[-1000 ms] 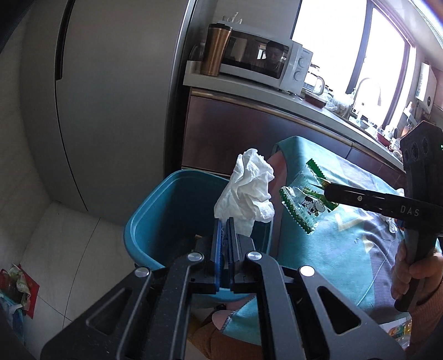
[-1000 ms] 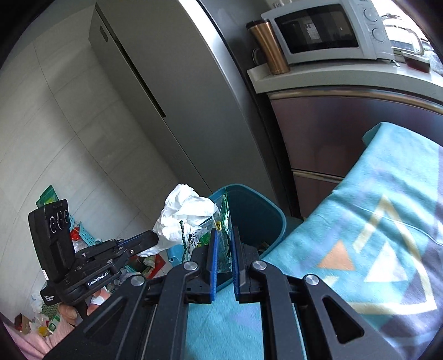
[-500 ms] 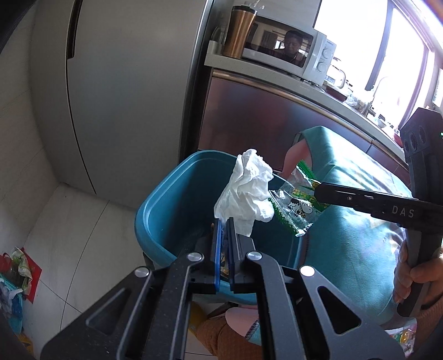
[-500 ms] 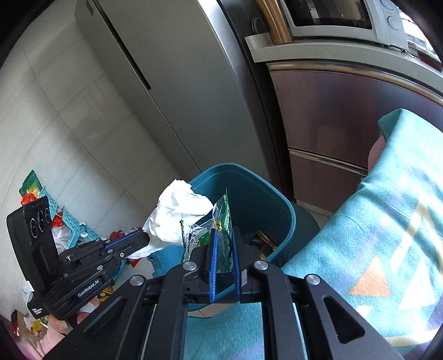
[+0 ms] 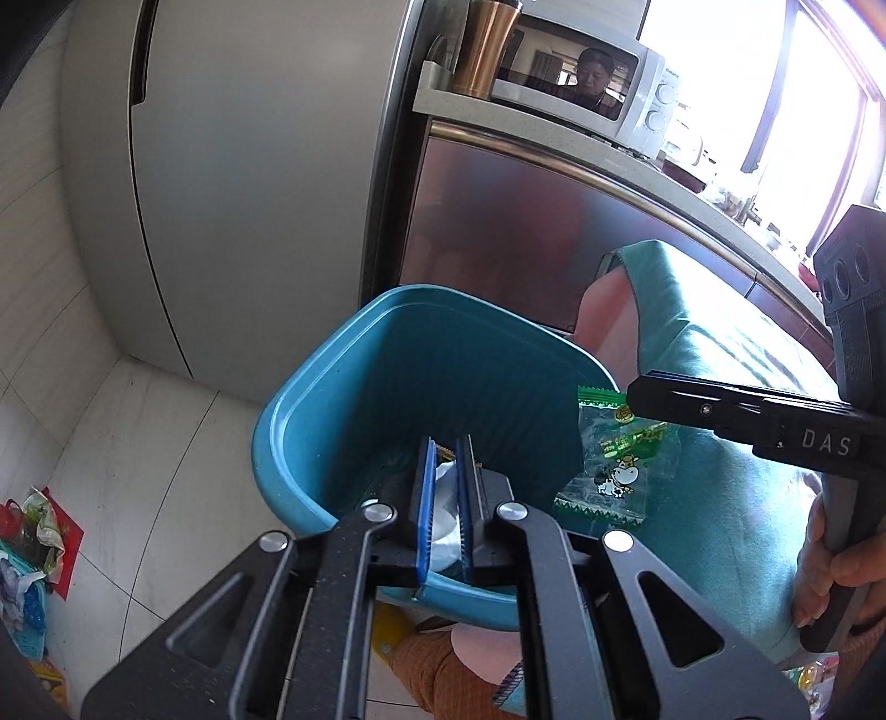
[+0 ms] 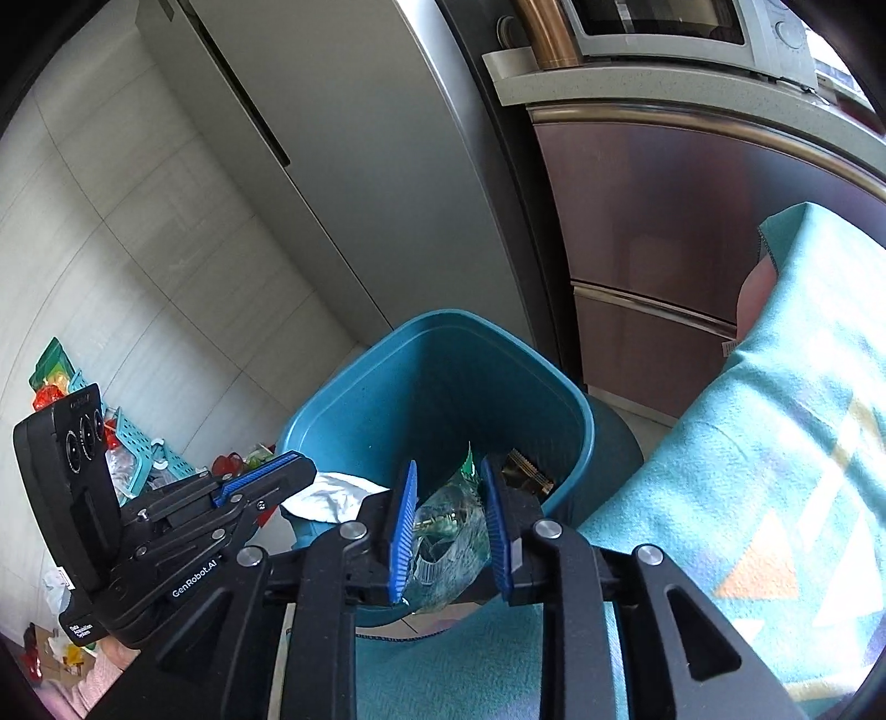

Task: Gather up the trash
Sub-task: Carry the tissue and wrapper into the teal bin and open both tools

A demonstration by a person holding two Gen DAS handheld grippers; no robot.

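Note:
A teal bin (image 5: 288, 421) (image 6: 443, 321) stands on the floor below both grippers. My left gripper (image 5: 446, 443) (image 6: 302, 471) is over its near rim, shut on a white tissue (image 5: 446, 509) (image 6: 332, 495). The tissue shows in the narrow gap between the pads and sags below the tips. My right gripper (image 6: 449, 468) (image 5: 631, 390) is over the bin's right rim and its jaws are opening. A clear, green-edged snack wrapper (image 6: 448, 520) (image 5: 614, 465) sits loose between its spread blue pads, which do not press on it.
A grey fridge (image 5: 249, 194) rises behind the bin, beside a brown cabinet carrying a microwave (image 5: 581, 88) and a copper tumbler (image 5: 487, 50). A teal patterned cloth (image 6: 775, 443) covers the surface on the right. A basket and litter (image 6: 133, 443) lie on the floor at left. Other trash (image 6: 526, 471) lies in the bin.
Both grippers have come down closer to the bin. The right jaws have spread off the wrapper. The tissue, which stood up past the left fingertips, has sunk low between the pads.

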